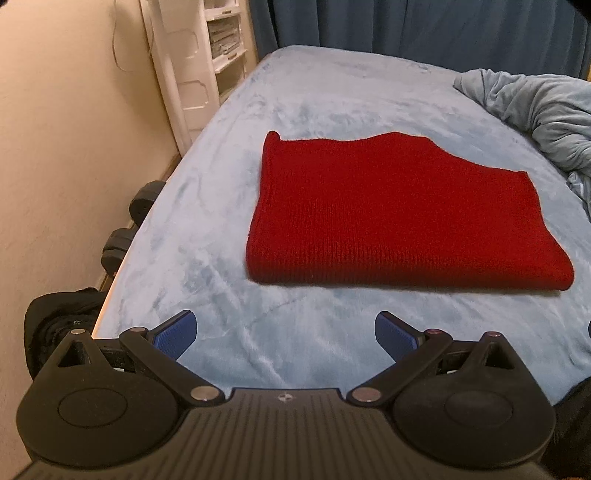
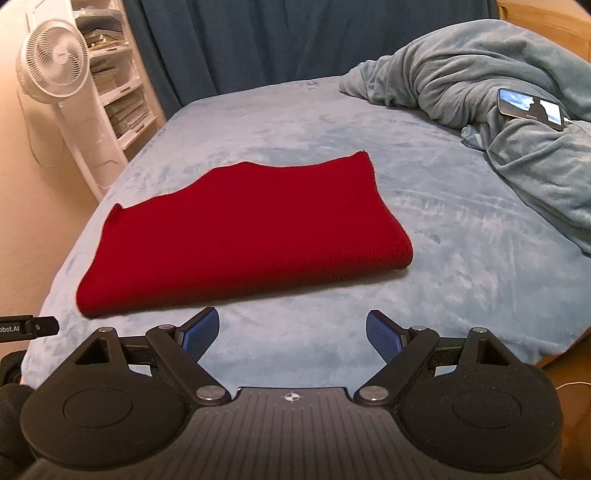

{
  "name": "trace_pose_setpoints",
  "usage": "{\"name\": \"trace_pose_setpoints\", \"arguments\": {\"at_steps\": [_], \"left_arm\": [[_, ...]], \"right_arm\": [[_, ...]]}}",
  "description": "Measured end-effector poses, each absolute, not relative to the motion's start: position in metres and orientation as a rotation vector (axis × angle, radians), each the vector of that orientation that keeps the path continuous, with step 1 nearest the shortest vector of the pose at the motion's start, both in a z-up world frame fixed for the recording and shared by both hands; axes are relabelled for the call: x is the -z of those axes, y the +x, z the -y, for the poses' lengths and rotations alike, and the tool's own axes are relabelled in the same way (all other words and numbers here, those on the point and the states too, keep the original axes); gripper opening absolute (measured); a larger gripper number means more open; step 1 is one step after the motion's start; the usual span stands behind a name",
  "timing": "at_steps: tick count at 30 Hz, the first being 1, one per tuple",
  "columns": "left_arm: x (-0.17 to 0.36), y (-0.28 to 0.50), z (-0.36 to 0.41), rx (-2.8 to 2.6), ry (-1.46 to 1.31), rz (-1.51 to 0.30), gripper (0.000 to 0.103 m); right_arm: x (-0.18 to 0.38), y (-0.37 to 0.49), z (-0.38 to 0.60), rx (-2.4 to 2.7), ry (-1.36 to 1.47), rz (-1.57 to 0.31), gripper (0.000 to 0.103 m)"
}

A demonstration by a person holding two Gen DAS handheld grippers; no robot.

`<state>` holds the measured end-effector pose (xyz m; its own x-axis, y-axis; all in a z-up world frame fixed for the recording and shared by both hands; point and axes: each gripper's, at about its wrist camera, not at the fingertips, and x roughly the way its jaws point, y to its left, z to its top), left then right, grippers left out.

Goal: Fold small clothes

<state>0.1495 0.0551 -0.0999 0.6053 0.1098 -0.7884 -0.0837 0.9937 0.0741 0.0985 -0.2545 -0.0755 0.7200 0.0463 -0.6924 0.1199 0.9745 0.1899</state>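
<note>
A red knit garment [image 1: 384,214] lies folded flat on the light blue bed cover [image 1: 295,96]; it also shows in the right wrist view [image 2: 236,229]. Its folded edge faces the grippers. My left gripper [image 1: 286,334] is open and empty, hovering above the bed just short of the garment's near edge. My right gripper [image 2: 291,334] is open and empty, above the bed near the garment's near right corner. Neither gripper touches the cloth.
A crumpled blue-grey blanket [image 2: 498,110] lies at the bed's far right with a phone [image 2: 530,108] on it. A white fan [image 2: 53,59] and white shelves [image 2: 118,85] stand left of the bed. Dumbbells [image 1: 146,201] lie on the floor by the wall. Dark curtains [image 1: 424,29] hang behind.
</note>
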Motion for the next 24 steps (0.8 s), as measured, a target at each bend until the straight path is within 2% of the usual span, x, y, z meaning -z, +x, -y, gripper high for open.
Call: {"name": "trace_pose_setpoints", "arguments": {"at_steps": [20, 24], "left_arm": [[0.137, 0.209, -0.056, -0.143, 0.048, -0.996, 0.103], [0.143, 0.222, -0.059, -0.154, 0.053, -1.002, 0.103]], "right_arm": [[0.117, 0.177, 0.280, 0.132, 0.332, -0.833, 0.088], [0.138, 0.195, 0.298, 0.161, 0.445, -0.861, 0.089]]}}
